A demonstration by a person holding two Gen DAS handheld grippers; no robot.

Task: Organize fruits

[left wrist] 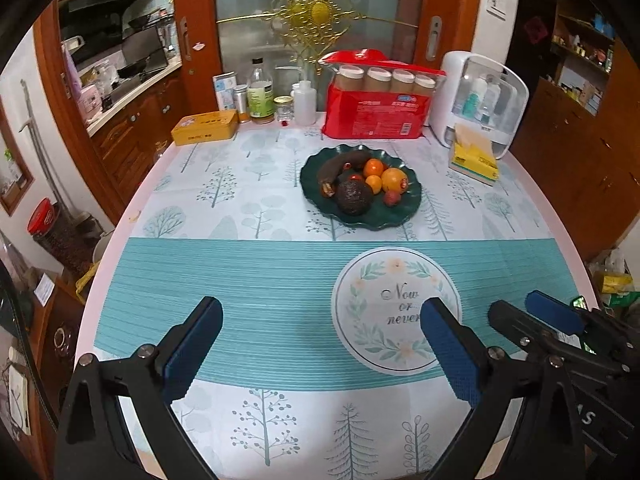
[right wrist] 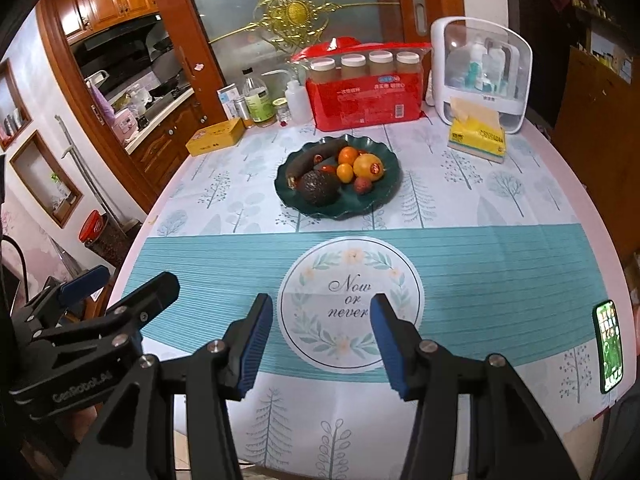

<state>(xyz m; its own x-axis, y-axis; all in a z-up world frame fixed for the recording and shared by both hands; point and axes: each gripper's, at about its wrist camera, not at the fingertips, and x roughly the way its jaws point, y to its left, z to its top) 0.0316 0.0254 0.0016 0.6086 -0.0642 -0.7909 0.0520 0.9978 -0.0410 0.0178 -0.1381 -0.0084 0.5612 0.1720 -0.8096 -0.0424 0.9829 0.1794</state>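
Observation:
A dark green scalloped plate (left wrist: 402,220) (right wrist: 360,206) sits mid-table, beyond both grippers. On it lie a dark brown banana (left wrist: 340,166) (right wrist: 308,160), an avocado (left wrist: 354,196) (right wrist: 318,188), a large orange (left wrist: 394,179) (right wrist: 368,167), two small oranges (left wrist: 374,168) (right wrist: 347,155), a red lychee (left wrist: 393,199) (right wrist: 363,185) and small red tomatoes (right wrist: 326,168). My left gripper (left wrist: 320,312) hovers open and empty over the teal band. My right gripper (right wrist: 320,308) is open and empty over the round "Now or never" print (right wrist: 350,300). Each gripper shows in the other's view, side by side.
Along the far edge stand a yellow tin (left wrist: 204,127), bottles and jars (left wrist: 261,94), a red package with several jars (left wrist: 376,114), a white organiser box (left wrist: 480,100) and a yellow tissue pack (left wrist: 474,158). A lit phone (right wrist: 609,346) lies near the right table edge.

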